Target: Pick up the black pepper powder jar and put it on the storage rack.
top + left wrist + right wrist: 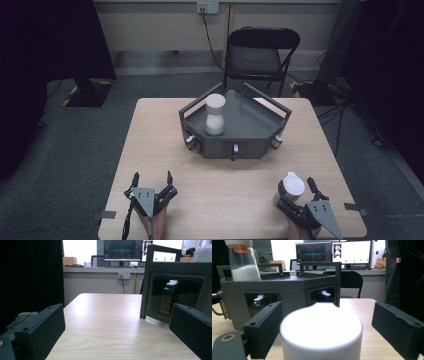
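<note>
Honestly, my right claw (322, 322) gapes around the white-capped jar (321, 332), seemingly untouching, so closing off-centre could topple it; my left claw (151, 186) gapes empty.

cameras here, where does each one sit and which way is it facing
High view: fixed above the person's side, looking forward and down at the table; forearms, left tongs and right tongs enter from below.
Left gripper view: rides the left tongs, looking low across the table past the tray; open jaws show.
Right gripper view: rides the right tongs, facing the tray; jaws flank a white-capped jar.
Shared: the tray in all three.
</note>
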Available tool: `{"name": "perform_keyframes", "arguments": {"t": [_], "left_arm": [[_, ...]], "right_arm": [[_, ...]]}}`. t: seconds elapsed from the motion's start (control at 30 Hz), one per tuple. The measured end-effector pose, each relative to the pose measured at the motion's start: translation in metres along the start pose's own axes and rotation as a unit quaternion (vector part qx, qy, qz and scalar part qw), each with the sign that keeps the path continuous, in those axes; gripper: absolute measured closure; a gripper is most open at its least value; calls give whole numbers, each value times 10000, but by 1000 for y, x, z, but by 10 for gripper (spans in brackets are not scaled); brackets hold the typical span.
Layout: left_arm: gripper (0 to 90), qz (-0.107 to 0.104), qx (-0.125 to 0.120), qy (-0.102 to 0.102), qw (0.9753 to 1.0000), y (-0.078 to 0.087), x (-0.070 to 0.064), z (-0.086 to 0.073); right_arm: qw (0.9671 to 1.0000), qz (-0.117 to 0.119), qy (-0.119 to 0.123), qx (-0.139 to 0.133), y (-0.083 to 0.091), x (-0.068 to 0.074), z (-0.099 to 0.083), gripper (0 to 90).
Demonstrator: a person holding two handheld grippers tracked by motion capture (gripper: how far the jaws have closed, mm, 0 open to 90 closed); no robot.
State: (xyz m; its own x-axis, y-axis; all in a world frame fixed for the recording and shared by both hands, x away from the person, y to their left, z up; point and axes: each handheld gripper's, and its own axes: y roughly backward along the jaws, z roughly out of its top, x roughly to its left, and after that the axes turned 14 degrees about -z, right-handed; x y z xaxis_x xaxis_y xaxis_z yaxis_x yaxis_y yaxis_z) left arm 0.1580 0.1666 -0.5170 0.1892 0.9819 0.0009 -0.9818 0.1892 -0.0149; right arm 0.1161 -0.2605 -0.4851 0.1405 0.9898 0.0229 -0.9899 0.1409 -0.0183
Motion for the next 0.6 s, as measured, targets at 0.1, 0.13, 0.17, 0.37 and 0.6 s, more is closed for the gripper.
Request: {"name": "perform_keyframes", "arguments": {"t": [0.1, 0.13, 0.17, 0.37, 0.6], "left_arm": [[1, 1, 2, -1, 10000, 0, 0, 0], [1, 1, 1, -1, 10000, 0, 0, 0], [1, 1, 1, -1, 10000, 0, 0, 0], [1, 0, 3, -1, 10000, 0, 0, 0], [1, 1, 0, 0, 10000, 0, 0, 0]], "right_arm": [[10000, -46, -6, 85, 1, 1, -4, 113], [9999, -53, 8, 112, 2, 1, -5, 132], [9999, -43, -1, 127, 2, 1, -6, 142], [9997, 51, 33, 238, 4, 0, -10, 217], [9994, 161, 91, 309, 4, -3, -9, 295]]}}
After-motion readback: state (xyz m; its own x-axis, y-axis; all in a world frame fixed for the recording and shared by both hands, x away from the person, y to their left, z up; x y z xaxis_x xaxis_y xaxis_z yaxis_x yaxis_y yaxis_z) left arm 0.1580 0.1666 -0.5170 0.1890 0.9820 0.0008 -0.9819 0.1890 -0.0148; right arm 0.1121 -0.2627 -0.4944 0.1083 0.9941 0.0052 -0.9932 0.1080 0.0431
